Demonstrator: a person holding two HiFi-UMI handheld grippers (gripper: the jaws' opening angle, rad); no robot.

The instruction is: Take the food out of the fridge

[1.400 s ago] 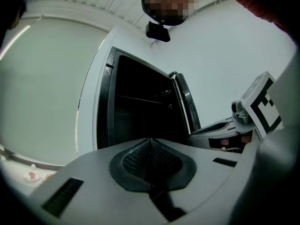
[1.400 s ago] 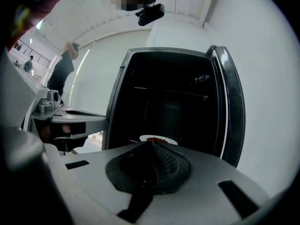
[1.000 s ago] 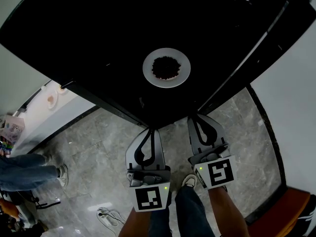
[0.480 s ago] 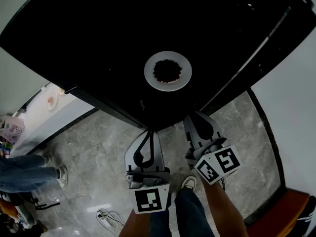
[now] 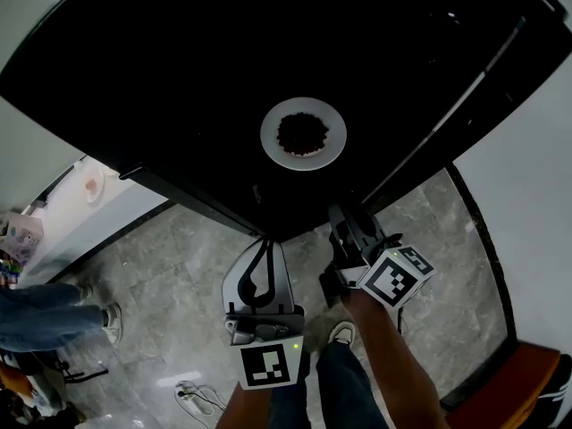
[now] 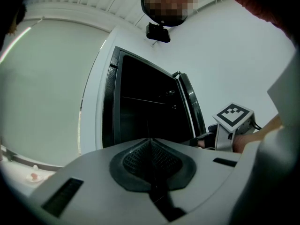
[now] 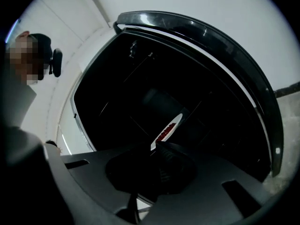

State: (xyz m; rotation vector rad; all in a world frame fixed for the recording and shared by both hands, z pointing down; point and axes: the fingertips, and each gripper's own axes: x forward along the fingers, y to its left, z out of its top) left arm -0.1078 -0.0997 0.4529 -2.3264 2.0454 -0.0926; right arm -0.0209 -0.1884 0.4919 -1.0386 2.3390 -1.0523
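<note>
Head view had the fridge (image 5: 161,70) open and the white plate (image 5: 271,138) on a dark shelf inside. It was set back from the front edge, about mid-width — the shelf outline was hard to read in the dark. Food (image 5: 302,132) sat in a low mound at the plate's centre. It looked dark and granular from above and reddish in the right gripper view; I couldn't tell what it was.

Both your grippers were outside, below the front edge and well apart from the plate.
- Left gripper (image 5: 265,244): jaws together, ribbed pads meeting at a seam, nothing between.
- Right gripper (image 5: 340,214): jaws together too, empty, pointed into the opening toward the plate.

Judgement: reach not yet started.
- Open the right jaws before you go in.
- Plate looked round, smooth and glossy with a shallow raised rim, so likely slick. Bite the near rim deep, one pad over and one under, clear of the food.
- Keep it level coming out; loose pieces could roll.
- Door (image 5: 487,70) stood close on the right — watch the clearance.
- Left gripper could support the opposite rim once the plate clears the shelf edge.
</note>
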